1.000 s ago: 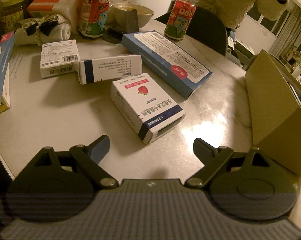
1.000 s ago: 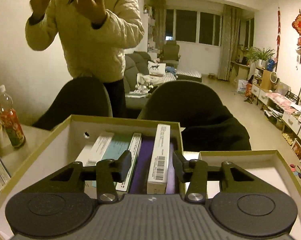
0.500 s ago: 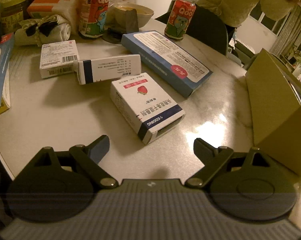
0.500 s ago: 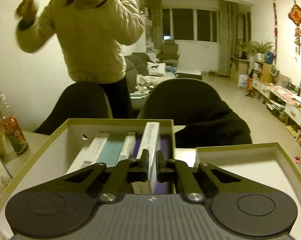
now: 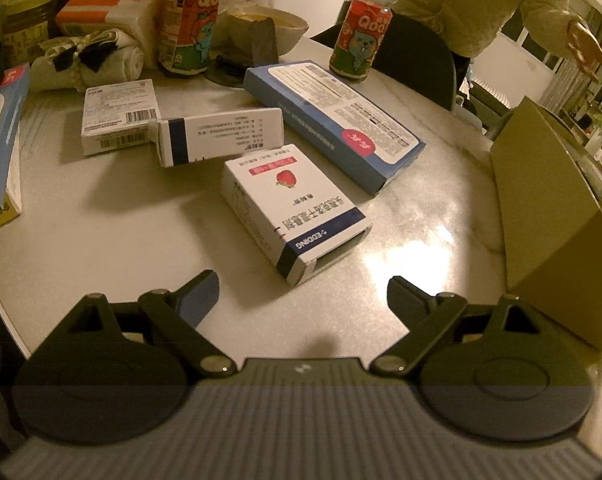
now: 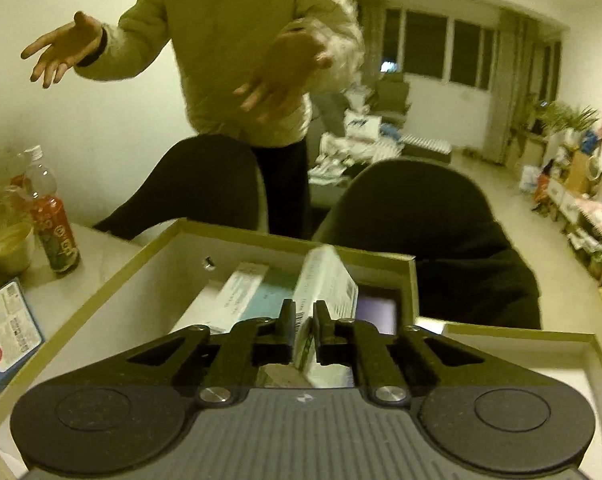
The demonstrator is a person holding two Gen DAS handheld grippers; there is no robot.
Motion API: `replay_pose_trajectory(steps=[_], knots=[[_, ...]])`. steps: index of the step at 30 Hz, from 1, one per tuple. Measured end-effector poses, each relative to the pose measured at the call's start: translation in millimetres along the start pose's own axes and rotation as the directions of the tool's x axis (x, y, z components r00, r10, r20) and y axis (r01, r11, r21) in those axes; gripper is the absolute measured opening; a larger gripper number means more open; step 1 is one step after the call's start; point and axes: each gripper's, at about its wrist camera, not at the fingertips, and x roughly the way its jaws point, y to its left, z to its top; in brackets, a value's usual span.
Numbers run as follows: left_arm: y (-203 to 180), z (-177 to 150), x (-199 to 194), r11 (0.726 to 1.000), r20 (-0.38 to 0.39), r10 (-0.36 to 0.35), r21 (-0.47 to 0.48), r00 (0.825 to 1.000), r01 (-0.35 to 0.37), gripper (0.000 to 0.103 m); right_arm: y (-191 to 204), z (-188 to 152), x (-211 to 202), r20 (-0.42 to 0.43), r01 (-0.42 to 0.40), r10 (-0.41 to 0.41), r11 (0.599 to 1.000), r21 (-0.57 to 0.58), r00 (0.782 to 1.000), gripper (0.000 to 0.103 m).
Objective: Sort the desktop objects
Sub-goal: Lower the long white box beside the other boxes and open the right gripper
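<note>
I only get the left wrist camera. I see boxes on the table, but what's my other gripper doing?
Observer: The right gripper is shut on a thin white box, over the open cardboard box.
Operator: Is anything else in that cardboard box?
Observer: Yes, a white and teal packet lies flat inside, with something purple beside it.
Operator: Is the thin box standing straight?
Observer: No, it tilts, its far end leaning right.
</note>
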Motion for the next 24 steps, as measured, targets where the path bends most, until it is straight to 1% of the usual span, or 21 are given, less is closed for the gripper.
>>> replay_pose_trajectory(steps=[3,5,7,11,13,15,17,19,24], knots=[[1.6,0.5,-0.1,1.000,0.001,0.005,-0.004,1.000,-0.005,0.092,4.7,-1.2,1.7,-0.005,0.004,-0.004,1.000,-0.012,1.000,0.013],[2.1,0.7,0.1,1.000,0.002,0.008,-0.004,1.000,-0.008,0.093,5.3,-2.9,-0.1,-0.002,-0.003,0.003,1.000,-0.005,1.000,0.017],[1.8,0.6,0.3,1.000,0.002,0.010,-0.004,1.000,-0.010,0.093,5.9,-4.3,0.5,-0.008,-0.011,0.011,1.000,-0.005,1.000,0.018],[2.6,2.8,1.5,1.000,-0.001,0.007,-0.005,1.000,-0.007,0.093,12.1,-4.7,8.4,-0.027,0.006,-0.007,0.999,-0.053,1.000,0.019],[3.0,2.3,0.9,1.000,0.000,0.006,-0.008,1.000,-0.006,0.093,14.1,-4.0,14.8,-0.061,0.005,-0.009,0.998,-0.070,0.998,0.021],[3.6,2.0,0.2,1.000,0.001,0.006,-0.011,1.000,-0.006,0.093,15.8,-2.4,16.3,-0.069,0.016,-0.022,0.996,-0.085,0.997,0.023],[4.3,0.9,-0.8,1.000,0.002,0.005,-0.013,1.000,-0.005,0.093,16.2,-0.8,18.8,-0.079,0.068,-0.076,0.993,-0.099,0.994,0.023],[4.8,0.5,-1.2,1.000,0.003,0.006,-0.015,1.000,-0.006,0.093,11.0,0.2,22.1,-0.096,0.116,-0.123,0.990,-0.076,0.988,0.023],[5.0,0.7,-0.8,1.000,0.005,0.008,-0.017,1.000,-0.008,0.093,-4.7,0.6,25.1,-0.112,0.159,-0.158,0.987,-0.005,0.981,0.024]])
